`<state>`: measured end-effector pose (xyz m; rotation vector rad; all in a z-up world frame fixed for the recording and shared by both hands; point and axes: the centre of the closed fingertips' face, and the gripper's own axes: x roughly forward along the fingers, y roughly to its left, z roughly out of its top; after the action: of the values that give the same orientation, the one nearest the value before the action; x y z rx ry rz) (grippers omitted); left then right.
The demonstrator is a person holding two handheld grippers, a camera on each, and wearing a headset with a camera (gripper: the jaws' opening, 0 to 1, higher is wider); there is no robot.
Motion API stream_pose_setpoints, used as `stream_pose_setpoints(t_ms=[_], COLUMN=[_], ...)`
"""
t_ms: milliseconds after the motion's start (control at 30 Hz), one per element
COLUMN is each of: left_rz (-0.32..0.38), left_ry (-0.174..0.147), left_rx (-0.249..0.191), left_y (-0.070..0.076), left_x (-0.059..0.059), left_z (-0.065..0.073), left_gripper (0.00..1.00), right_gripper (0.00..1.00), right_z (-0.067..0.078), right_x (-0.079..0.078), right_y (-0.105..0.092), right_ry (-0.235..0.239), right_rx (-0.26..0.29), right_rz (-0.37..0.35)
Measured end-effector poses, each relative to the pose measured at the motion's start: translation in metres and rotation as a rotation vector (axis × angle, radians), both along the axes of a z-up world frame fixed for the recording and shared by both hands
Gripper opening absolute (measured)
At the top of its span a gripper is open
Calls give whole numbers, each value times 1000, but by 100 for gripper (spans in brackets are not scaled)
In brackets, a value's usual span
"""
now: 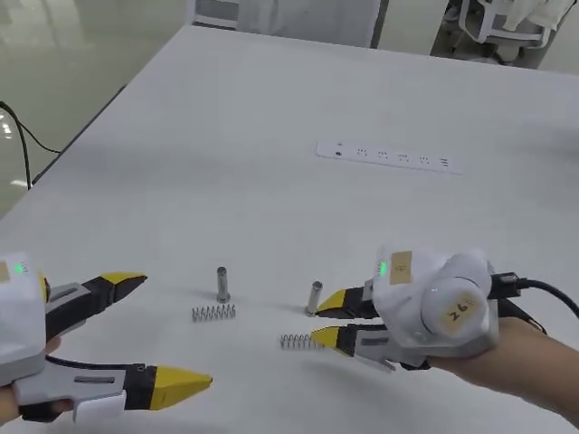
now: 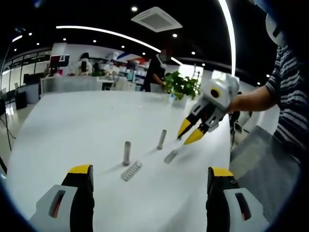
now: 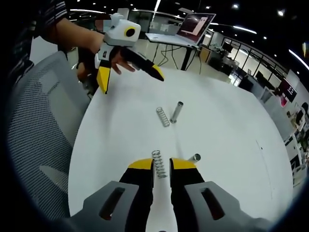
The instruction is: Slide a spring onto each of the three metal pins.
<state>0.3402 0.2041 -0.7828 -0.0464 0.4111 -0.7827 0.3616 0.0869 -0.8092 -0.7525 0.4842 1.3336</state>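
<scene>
White tabletop, seen from the head view; two metal pins stand upright on it, apart from each other, both bare. The first pin is on the side of the left tongs; the second pin is just beside the right tongs.

The first spring lies flat on the tabletop near the base of the first pin, apart from both tongs. The second spring lies flat near the base of the second pin, one end at the lower yellow tip of the right tongs.

Right tongs: held low over the tabletop by the right hand; released, with only a narrow gap. In the right gripper view the second spring lies lengthwise in that gap between the two yellow tips; whether either tip touches it cannot be told. In the same view the second pin stands just beside one tip.

Left tongs: released, jaws spread wide; well apart from both springs. In the left gripper view they face the pins and the right tongs beyond.

A white power strip lies farther back on the tabletop, well apart from the work.
</scene>
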Motion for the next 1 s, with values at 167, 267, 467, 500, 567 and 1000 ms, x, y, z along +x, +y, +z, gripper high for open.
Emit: stream_pose_setpoints(t_ms=[167, 267, 467, 500, 567, 1000], left_rz=[4, 9, 9, 9, 10, 10], left_ry=[2, 4, 8, 9, 10, 16], left_rx=[1, -4, 2, 2, 5, 1], left_y=[2, 3, 5, 5, 5, 4], left_x=[0, -1, -3, -3, -3, -5], left_z=[-1, 0, -1, -2, -2, -4], left_gripper=[95, 95, 95, 95, 95, 95], right_gripper=[10, 10, 10, 10, 11, 9], right_z=[-14, -23, -36, -38, -40, -48], right_x=[-1, 0, 3, 4, 4, 5], right_y=[5, 7, 5, 4, 3, -1], right_ry=[8, 24, 34, 39, 42, 42], right_rx=[-33, -44, -78, -81, -91, -130], right_rz=[24, 18, 18, 15, 16, 38])
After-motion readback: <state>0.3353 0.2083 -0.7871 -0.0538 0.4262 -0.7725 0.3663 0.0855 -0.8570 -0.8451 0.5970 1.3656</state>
